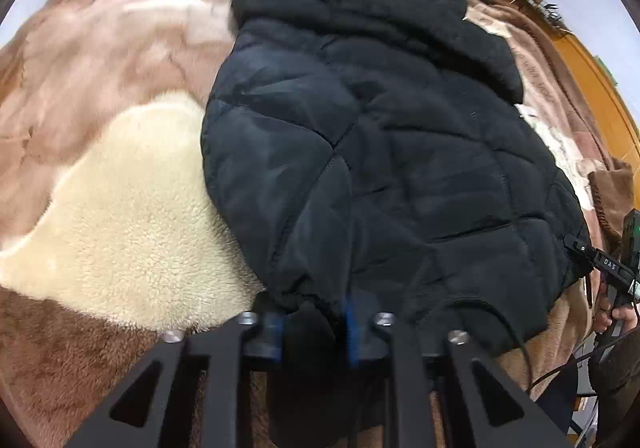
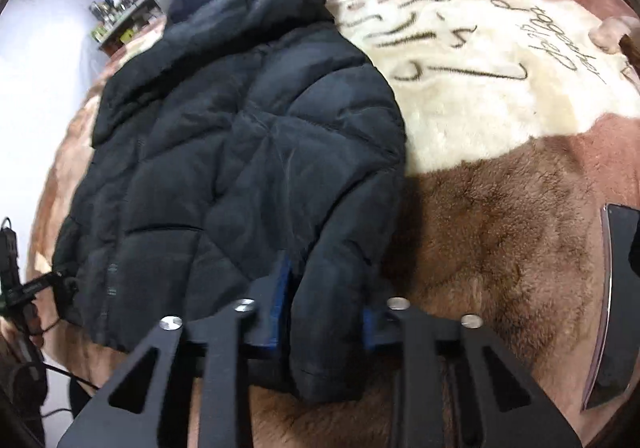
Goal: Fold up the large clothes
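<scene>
A black quilted hooded jacket (image 1: 380, 135) lies spread on a brown and cream plush blanket, hood toward the far end. My left gripper (image 1: 314, 332) is shut on the jacket's near left hem corner, with dark fabric bunched between its blue pads. In the right wrist view the same jacket (image 2: 240, 151) fills the left half. My right gripper (image 2: 326, 316) is shut on the jacket's near right corner, a fold of fabric hanging down between its fingers. The right gripper also shows at the edge of the left wrist view (image 1: 616, 268).
The blanket (image 1: 120, 207) has a cream patch left of the jacket and cursive lettering on cream (image 2: 480, 59) to its right. A wooden bed frame (image 1: 592, 59) runs along the right. A cluttered shelf (image 2: 128, 7) stands by the far wall. A dark flat device (image 2: 616, 304) lies on the blanket at right.
</scene>
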`<action>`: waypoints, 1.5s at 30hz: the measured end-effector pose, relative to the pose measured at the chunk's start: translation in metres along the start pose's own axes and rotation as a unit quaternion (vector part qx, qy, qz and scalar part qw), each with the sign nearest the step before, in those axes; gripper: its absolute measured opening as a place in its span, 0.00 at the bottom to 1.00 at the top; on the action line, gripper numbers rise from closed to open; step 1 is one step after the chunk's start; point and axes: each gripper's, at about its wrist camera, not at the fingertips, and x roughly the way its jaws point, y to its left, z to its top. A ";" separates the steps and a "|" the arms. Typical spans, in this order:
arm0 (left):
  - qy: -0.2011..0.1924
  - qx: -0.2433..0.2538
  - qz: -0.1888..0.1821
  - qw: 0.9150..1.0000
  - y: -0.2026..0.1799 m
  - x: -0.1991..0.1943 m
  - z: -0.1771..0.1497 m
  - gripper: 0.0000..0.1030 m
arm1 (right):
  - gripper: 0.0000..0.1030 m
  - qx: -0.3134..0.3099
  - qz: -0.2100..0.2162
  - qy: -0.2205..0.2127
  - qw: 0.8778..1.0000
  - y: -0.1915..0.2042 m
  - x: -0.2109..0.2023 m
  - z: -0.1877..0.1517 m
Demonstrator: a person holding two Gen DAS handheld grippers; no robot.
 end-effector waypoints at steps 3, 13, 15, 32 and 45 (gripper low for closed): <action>-0.010 0.011 0.000 1.000 -0.010 -0.020 -0.006 0.15 | 0.16 -0.014 0.000 -0.018 1.000 0.009 -0.024 -0.004; -0.007 0.042 -0.015 0.999 -0.012 -0.081 -0.072 0.15 | 0.15 -0.022 0.027 -0.014 0.999 0.015 -0.086 -0.058; -0.006 0.039 -0.015 0.999 -0.009 -0.084 -0.084 0.16 | 0.16 -0.019 0.023 -0.008 1.000 0.010 -0.090 -0.075; -0.047 0.015 0.019 0.999 0.021 -0.140 -0.084 0.60 | 0.59 0.000 -0.046 -0.037 0.998 -0.014 -0.131 -0.075; -0.186 0.065 0.026 0.980 -0.002 -0.232 0.073 0.84 | 0.61 -0.134 -0.036 -0.177 0.974 0.062 -0.212 0.102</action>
